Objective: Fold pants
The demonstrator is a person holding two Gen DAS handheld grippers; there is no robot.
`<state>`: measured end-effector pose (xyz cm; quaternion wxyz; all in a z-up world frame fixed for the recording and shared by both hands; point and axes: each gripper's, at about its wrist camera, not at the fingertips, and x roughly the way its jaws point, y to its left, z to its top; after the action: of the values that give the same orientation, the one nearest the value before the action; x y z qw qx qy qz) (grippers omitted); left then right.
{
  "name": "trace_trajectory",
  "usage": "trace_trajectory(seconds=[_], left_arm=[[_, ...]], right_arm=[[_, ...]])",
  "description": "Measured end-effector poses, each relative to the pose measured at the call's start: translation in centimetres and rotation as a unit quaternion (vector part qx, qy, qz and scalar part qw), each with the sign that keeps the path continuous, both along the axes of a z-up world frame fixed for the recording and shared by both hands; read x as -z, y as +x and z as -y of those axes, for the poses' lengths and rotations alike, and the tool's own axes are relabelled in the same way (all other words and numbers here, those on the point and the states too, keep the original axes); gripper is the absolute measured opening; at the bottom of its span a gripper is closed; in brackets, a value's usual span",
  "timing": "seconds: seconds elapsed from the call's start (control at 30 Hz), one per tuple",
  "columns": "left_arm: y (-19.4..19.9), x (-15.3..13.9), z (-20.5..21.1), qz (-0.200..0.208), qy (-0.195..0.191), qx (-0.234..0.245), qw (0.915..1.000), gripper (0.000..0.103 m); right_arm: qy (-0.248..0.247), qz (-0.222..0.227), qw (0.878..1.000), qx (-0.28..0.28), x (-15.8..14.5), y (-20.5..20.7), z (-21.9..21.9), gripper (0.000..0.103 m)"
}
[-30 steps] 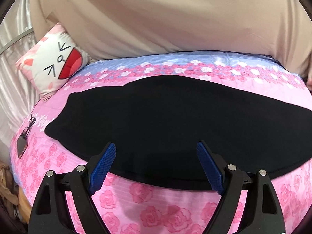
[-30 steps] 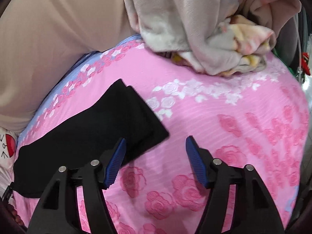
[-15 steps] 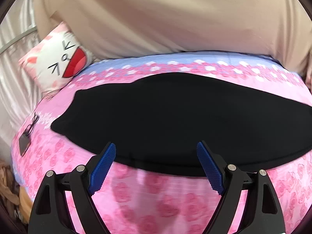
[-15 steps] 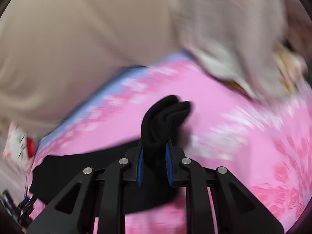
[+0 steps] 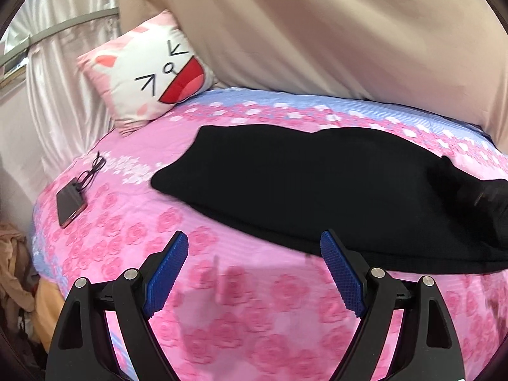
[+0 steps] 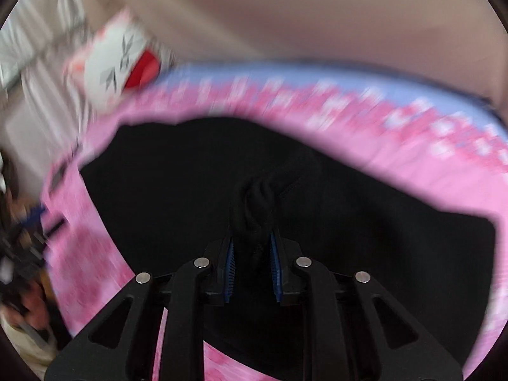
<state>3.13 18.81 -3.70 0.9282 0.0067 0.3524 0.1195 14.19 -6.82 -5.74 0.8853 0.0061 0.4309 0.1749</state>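
Observation:
Black pants [image 5: 317, 184] lie lengthwise across a pink rose-print bed [image 5: 133, 231]. My left gripper [image 5: 254, 266] is open and empty, hovering above the sheet just in front of the pants' near edge. My right gripper [image 6: 252, 265] is shut on a bunched end of the pants [image 6: 254, 203], held lifted over the rest of the black cloth. That lifted end also shows at the right edge of the left wrist view [image 5: 476, 193]. The right wrist view is blurred by motion.
A cat-face pillow [image 5: 149, 70] leans at the head of the bed. A phone with a cable [image 5: 71, 203] lies near the bed's left edge. Beige curtain [image 5: 317, 31] hangs behind the bed. Clothes [image 5: 16, 270] pile beside the bed at lower left.
My right gripper closed on the pants' end and carried it leftward over the pants. My left gripper swung left, bringing pillow and phone further into view; it stayed open.

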Motion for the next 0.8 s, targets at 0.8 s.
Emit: trace_trajectory(seconds=[0.8], left_arm=[[0.1, -0.1, -0.5, 0.003, -0.028, 0.018, 0.9994, 0.083]], right_arm=[[-0.045, 0.050, 0.998, -0.015, -0.5, -4.2, -2.4, 0.045]])
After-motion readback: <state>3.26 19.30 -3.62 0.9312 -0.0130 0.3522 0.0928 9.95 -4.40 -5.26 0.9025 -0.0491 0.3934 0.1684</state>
